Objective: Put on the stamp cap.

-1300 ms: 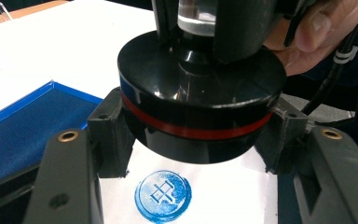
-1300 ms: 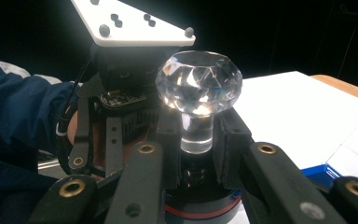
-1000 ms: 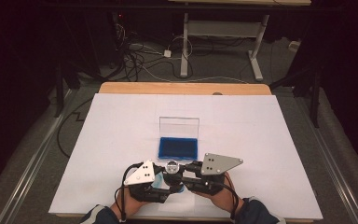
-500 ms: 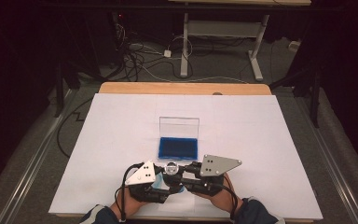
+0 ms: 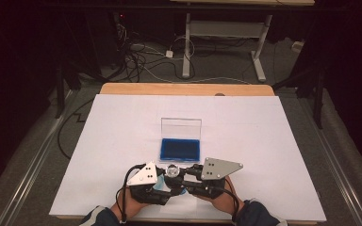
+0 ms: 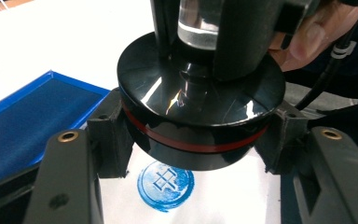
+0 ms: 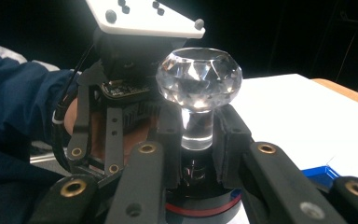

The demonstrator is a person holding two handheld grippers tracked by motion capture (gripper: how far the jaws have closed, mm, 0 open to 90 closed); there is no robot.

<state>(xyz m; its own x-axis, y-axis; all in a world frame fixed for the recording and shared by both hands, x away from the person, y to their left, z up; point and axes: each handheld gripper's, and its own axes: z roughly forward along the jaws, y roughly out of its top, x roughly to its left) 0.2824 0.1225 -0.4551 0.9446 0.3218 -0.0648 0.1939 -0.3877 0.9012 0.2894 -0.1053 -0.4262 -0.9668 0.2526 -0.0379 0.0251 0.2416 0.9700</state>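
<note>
A stamp with a black round base (image 6: 196, 102), a red ring and a faceted clear knob (image 7: 199, 77) hangs just above the white sheet. My left gripper (image 6: 193, 140) is shut on the base, one pad on each side. My right gripper (image 7: 197, 149) is shut on the clear stem under the knob. A round blue imprint (image 6: 165, 184) lies on the sheet beneath the base. In the high view both grippers, left (image 5: 162, 181) and right (image 5: 185, 176), meet at the knob (image 5: 172, 170) near the table's front edge.
A blue ink pad (image 5: 180, 148) with its clear lid (image 5: 181, 127) standing open sits just beyond the grippers. The white sheet (image 5: 264, 141) covers most of the wooden table (image 5: 184, 88). Cables and desk legs lie on the floor behind.
</note>
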